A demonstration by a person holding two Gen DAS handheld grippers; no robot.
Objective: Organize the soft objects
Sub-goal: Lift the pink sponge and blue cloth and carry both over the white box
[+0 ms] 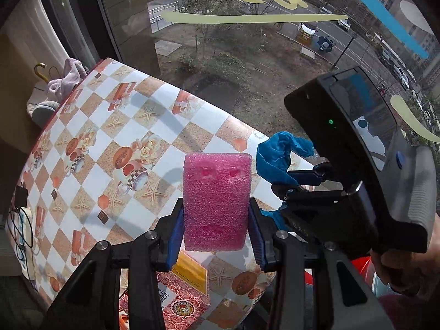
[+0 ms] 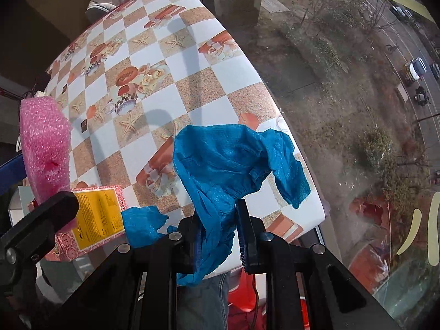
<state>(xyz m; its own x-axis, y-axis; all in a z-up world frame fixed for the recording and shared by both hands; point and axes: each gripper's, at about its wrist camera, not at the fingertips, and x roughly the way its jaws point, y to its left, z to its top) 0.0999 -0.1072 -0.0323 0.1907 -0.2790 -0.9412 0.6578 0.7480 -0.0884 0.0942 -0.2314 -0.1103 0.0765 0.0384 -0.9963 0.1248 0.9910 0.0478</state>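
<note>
Closest to the left wrist camera, the left gripper (image 1: 216, 220) has its two blue-padded fingers (image 1: 176, 236) pressed against the sides of a pink foam block (image 1: 217, 200). The block stands upright between them, clear of the table, its top reaching well past the fingertips. It carries a few small dents on the face turned to the camera. The gripper points steeply down toward the table.

Just to the right, the right gripper (image 2: 220, 231) points almost straight down, and a hand (image 1: 404, 264) shows at the right edge of the left view, wrapped around its handle. Its fingers (image 2: 246, 236) are pinched narrowly on a blue cloth (image 2: 233, 159). The cloth is bunched between the pads, with crumpled folds spreading above them and a loose tail hanging below. It hangs over the near right corner of the table.

Beneath both tools lies the table (image 2: 192, 88), covered in a checked oilcloth printed with cups, roses, starfish and gift boxes. A pink and yellow carton (image 2: 96, 214) lies at its near edge, under the pink block.

Farther off, a pale crumpled cloth (image 1: 67, 78) sits beyond the far end of the table. A large window (image 2: 357, 96) runs along the table's right side, looking down on a street with cars.
</note>
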